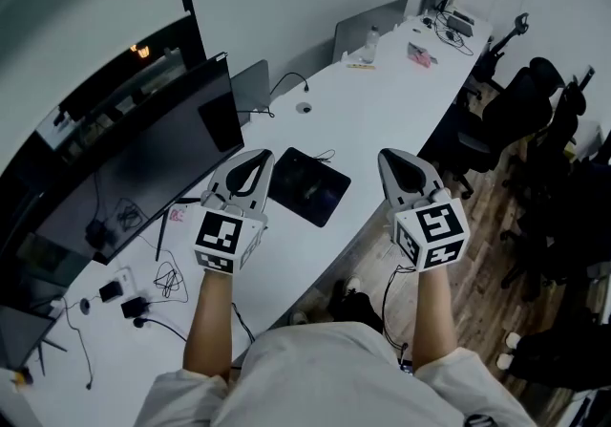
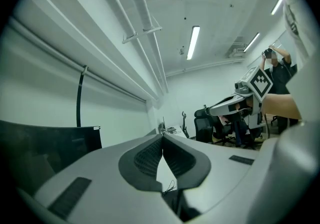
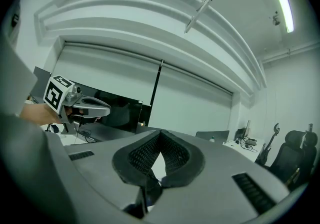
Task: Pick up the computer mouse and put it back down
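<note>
Left gripper (image 1: 254, 160) and right gripper (image 1: 398, 160) hovered above table (image 1: 382, 115), jaws pressed together, empty. No grasp under way; mouse unseen. Next: find it, spread jaws.

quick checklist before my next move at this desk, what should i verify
1. Nothing in the left tool: ok, jaws shut, nothing between them.
2. Nothing in the right tool: ok, jaws shut, nothing between them.
3. Jaws open for a grasp: not ok, both are shut.
4. Sight of the mouse: cannot tell, none shows clearly on the black pad.
5. Both tools off the desk: ok, held above it, touching nothing.
</note>
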`<state>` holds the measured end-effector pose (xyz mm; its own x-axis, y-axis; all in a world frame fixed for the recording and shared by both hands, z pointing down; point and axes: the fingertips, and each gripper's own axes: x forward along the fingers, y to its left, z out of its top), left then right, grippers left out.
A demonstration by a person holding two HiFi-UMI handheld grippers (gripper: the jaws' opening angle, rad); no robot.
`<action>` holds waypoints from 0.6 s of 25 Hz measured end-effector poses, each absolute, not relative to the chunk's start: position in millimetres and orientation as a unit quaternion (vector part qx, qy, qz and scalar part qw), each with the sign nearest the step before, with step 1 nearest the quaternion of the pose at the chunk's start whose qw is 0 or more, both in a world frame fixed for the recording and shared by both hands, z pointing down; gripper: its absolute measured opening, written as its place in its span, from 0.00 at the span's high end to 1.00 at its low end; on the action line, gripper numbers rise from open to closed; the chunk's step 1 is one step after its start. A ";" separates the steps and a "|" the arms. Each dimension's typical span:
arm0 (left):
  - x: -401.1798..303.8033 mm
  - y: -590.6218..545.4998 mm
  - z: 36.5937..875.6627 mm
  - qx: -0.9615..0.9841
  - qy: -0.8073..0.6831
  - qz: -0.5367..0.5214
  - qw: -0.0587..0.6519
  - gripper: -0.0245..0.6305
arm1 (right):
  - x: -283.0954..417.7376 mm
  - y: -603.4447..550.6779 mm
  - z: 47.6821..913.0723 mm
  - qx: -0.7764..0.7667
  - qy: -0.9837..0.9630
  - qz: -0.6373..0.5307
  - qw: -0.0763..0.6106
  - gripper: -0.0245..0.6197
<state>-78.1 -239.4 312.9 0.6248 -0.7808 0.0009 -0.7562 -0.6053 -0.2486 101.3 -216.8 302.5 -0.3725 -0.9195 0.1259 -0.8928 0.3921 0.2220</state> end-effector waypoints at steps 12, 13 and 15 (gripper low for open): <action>-73.5 -234.2 303.4 -0.894 0.427 -0.049 0.126 0.93 | 91.9 -214.9 300.6 0.537 -0.833 -0.064 0.115 0.94; -73.6 -234.1 303.3 -0.894 0.427 -0.050 0.126 0.93 | 91.5 -214.9 300.5 0.536 -0.834 -0.064 0.116 0.94; -74.3 -234.2 302.7 -0.894 0.426 -0.051 0.129 0.93 | 91.0 -214.7 300.0 0.535 -0.834 -0.066 0.119 0.94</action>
<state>-74.3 -234.2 302.7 0.6313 -0.7754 -0.0180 -0.7490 -0.6035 -0.2736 91.0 -214.7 300.0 -0.3989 -0.9081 0.1277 -0.8767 0.4185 0.2372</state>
